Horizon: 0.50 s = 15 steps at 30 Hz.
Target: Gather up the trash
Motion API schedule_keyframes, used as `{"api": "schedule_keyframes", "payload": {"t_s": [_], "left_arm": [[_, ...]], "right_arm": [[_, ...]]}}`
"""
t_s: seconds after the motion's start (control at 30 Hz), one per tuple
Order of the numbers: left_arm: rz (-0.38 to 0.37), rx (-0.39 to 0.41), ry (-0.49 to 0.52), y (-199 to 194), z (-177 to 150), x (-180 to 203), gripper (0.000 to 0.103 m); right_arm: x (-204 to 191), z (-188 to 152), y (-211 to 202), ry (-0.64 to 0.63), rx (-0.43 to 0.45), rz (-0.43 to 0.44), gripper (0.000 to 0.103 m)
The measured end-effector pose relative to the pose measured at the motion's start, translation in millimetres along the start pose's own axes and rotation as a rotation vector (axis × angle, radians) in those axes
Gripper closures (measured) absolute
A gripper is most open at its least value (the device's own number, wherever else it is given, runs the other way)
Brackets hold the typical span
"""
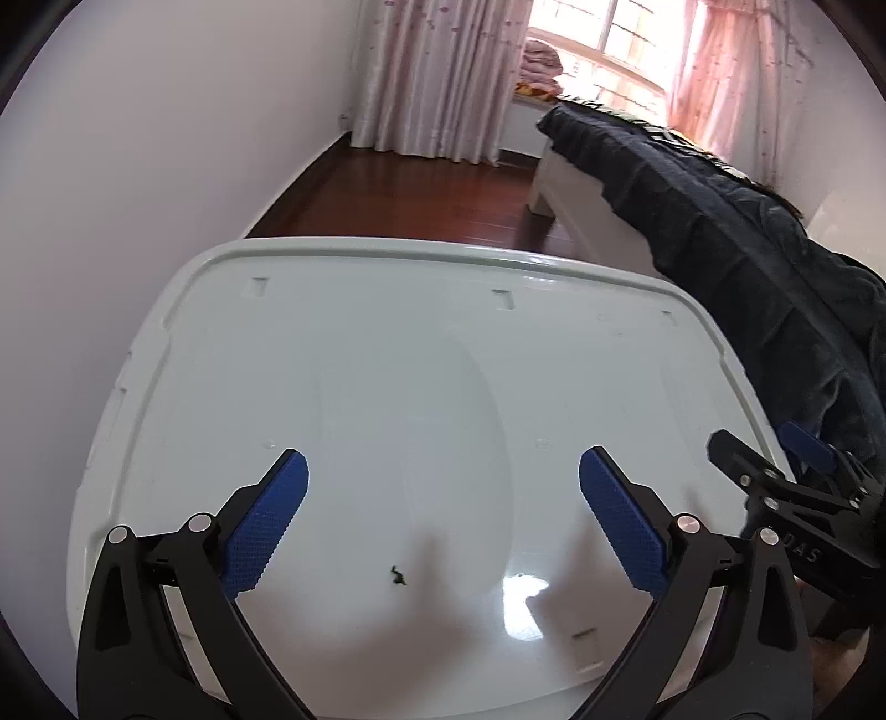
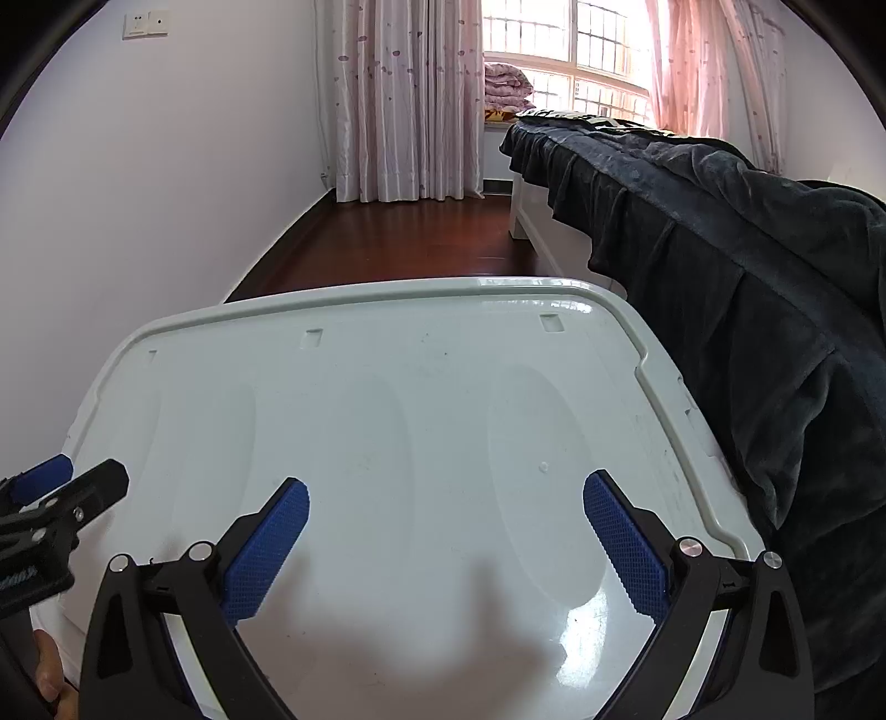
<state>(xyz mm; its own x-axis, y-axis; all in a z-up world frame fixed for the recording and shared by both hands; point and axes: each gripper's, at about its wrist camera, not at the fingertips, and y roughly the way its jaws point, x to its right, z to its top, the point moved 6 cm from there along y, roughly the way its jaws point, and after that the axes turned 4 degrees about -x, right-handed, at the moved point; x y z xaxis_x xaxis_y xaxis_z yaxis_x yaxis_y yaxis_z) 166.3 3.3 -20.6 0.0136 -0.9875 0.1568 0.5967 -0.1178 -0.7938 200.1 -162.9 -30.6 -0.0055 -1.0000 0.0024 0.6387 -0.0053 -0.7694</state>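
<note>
A small dark scrap of trash (image 1: 397,576) lies on the pale grey plastic lid (image 1: 387,354), near its front edge. My left gripper (image 1: 443,471) is open above the lid, with the scrap below and between its blue pads. My right gripper (image 2: 446,493) is open and empty over the right half of the same lid (image 2: 387,399). The right gripper also shows at the right edge of the left wrist view (image 1: 775,448). The left gripper shows at the left edge of the right wrist view (image 2: 77,476). The scrap is not in the right wrist view.
A bed with a dark blue cover (image 2: 720,232) runs along the lid's right side. A white wall (image 1: 138,194) is on the left. Red wooden floor (image 2: 398,238), pink curtains (image 2: 404,99) and a bright window (image 2: 598,44) lie beyond.
</note>
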Motion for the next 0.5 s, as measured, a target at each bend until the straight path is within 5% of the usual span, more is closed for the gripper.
{"api": "schedule_keyframes", "payload": {"t_s": [0.5], "left_arm": [[0.193, -0.006, -0.100, 1.0, -0.4, -33.6, 0.007]], "right_arm": [[-2.5, 2.4, -4.2, -0.059, 0.050, -0.059, 0.005]]}}
